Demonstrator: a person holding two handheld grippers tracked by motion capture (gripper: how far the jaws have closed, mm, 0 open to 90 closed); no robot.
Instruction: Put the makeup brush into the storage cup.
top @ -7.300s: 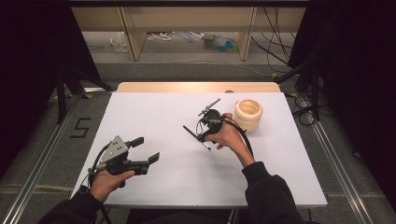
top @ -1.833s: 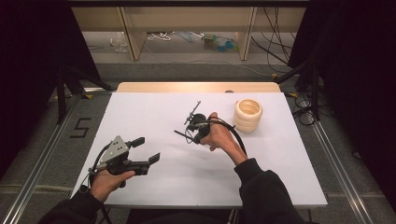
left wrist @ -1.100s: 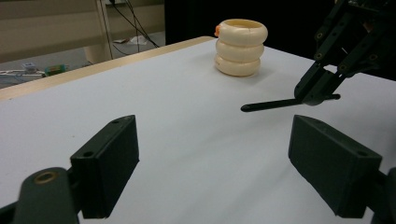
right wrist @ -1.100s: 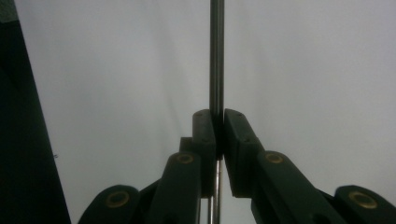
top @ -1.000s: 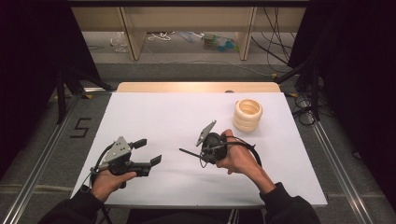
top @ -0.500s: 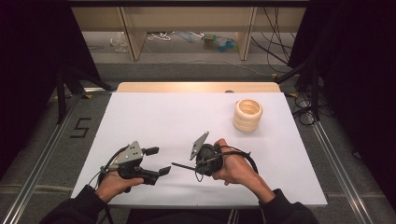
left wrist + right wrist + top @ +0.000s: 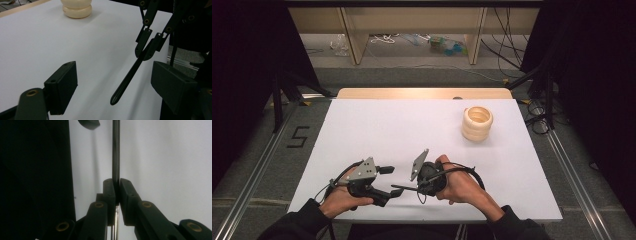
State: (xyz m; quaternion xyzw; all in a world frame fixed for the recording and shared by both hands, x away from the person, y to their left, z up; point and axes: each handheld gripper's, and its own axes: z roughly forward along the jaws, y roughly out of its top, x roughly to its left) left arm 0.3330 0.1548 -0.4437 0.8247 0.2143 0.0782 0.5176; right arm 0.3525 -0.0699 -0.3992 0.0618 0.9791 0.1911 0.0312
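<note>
Holding a two-jaw gripper in each hand, a person works at the near edge of a white table; both forearms come in from the bottom of the high view. The right gripper is clamped tight on a thin dark rod, which sticks out level toward the person's left; in the right gripper view the two black jaws press on the shiny shaft of the rod from both sides, and the shaft runs straight up out of the jaws. The left gripper sits just beside the right one, with its jaws standing wide apart and holding nothing; they have just been closing a little. In the left gripper view the rod hangs slanted between those spread jaws, its rounded dark tip lowest, touching neither jaw; the right gripper grips its upper end. Whether the tip touches the table cannot be told. A grey three-cornered plate rides on top of each gripper, and a black cable loops from the right one over the hand. Well apart, toward the far right of the table, stands a cream stack of rings; the left gripper view shows its base at the top edge. Beyond the table lie a wooden shelf frame and loose cables on the floor.
</note>
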